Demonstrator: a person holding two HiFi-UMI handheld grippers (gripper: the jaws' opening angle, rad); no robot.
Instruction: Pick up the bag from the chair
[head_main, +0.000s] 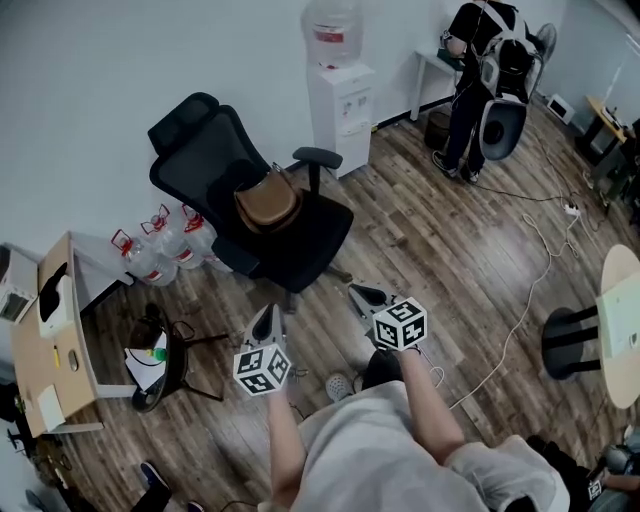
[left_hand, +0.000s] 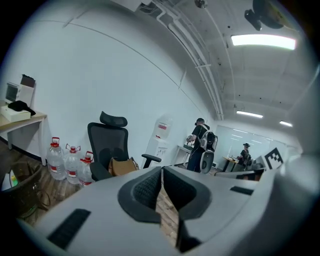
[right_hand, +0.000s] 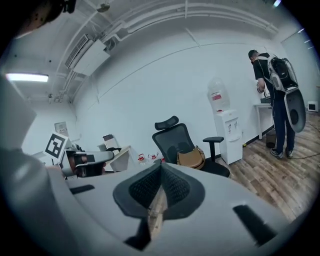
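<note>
Brown bag (head_main: 267, 203) leans on the chair (head_main: 205, 140) backrest, which props it upright. Left gripper (head_main: 267, 318) and right gripper (head_main: 365, 296), both clenched and empty, aim chairward from well short of the chair, likely awaiting approach.

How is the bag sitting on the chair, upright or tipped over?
Upright: the brown bag stands on the chair seat, resting against the backrest.

A tan-brown bag (head_main: 267, 203) with a rounded body and a darker top edge sits upright on the seat of a black chair (head_main: 192, 155), leaning against the backrest. The chair is a high-backed office type with a headrest and two armrests. The bag rests between the armrests, nearer the backrest than the seat's front edge.
</note>
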